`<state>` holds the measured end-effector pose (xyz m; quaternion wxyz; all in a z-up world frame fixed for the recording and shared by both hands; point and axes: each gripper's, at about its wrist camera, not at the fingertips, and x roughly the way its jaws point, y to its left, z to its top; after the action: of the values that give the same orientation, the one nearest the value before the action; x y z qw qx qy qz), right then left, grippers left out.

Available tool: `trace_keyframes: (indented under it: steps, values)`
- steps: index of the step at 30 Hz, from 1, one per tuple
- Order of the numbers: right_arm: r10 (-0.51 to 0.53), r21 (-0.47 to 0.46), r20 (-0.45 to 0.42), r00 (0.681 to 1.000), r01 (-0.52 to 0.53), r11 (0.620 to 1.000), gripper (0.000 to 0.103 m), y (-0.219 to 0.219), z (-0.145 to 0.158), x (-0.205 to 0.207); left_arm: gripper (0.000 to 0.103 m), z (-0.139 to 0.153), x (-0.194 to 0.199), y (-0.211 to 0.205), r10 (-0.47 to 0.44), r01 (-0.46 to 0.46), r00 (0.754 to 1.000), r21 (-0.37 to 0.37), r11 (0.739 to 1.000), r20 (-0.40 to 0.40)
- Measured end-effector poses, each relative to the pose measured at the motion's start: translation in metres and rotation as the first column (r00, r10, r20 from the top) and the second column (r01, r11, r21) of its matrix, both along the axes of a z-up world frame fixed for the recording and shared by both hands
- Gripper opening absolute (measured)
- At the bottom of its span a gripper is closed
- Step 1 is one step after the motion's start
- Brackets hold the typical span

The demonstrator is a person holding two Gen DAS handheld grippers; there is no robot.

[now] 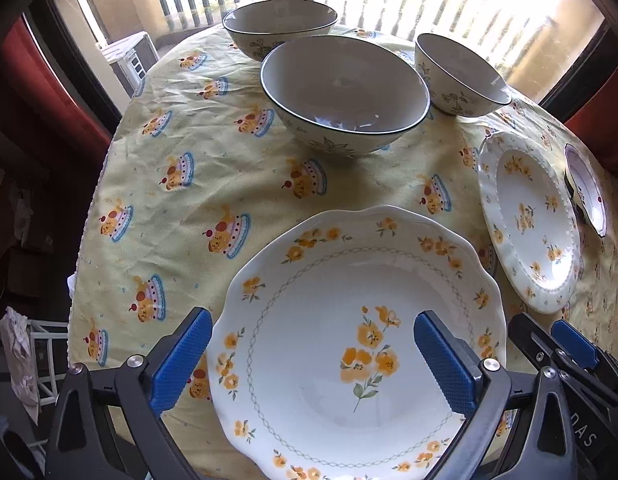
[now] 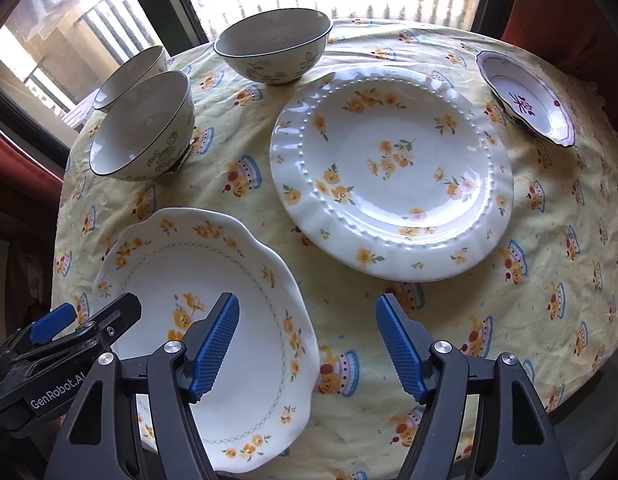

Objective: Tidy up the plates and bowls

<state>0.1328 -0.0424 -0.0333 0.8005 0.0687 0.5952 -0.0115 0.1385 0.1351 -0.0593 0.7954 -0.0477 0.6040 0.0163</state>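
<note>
A scalloped white plate (image 1: 349,344) with orange flowers lies flat on the tablecloth at the near edge. My left gripper (image 1: 313,360) hangs open over it, one finger outside its left rim and the other above its inside, touching nothing. My right gripper (image 2: 309,348) is open too. Its left finger is over the scalloped plate (image 2: 213,320) and its right finger over bare cloth, so the plate's right rim lies between them without contact. Beyond it sits a larger beaded plate (image 2: 393,168). Three grey-lined bowls (image 1: 345,92) (image 1: 281,26) (image 1: 461,76) stand at the far side.
A small purple-rimmed dish (image 2: 525,96) sits at the far right. The round table (image 2: 509,320) wears a yellow cloth with cake prints, and its edge drops off close on the left and right. A window with railings lies behind, with red curtains at both sides.
</note>
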Motion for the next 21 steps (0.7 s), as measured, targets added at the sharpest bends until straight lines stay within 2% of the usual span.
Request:
trace_keyframes:
  steps: [8, 12, 21]
  values:
    - [-0.026, 0.015, 0.019, 0.999, 0.026, 1.0, 0.074, -0.047, 0.006, 0.003, 0.097, 0.004, 0.011, -0.049, -0.021, 0.021, 0.999, -0.01, 1.0, 0.036]
    - [-0.008, -0.006, 0.036, 0.999, 0.008, 1.0, 0.074, -0.075, 0.012, 0.019, 0.096, 0.006, 0.026, -0.079, -0.023, 0.025, 0.999, -0.049, 0.999, 0.029]
    - [0.012, -0.009, 0.054, 0.998, -0.011, 1.0, 0.074, -0.13, 0.017, 0.061, 0.096, 0.003, 0.057, -0.131, -0.024, 0.025, 0.998, -0.01, 1.0, 0.065]
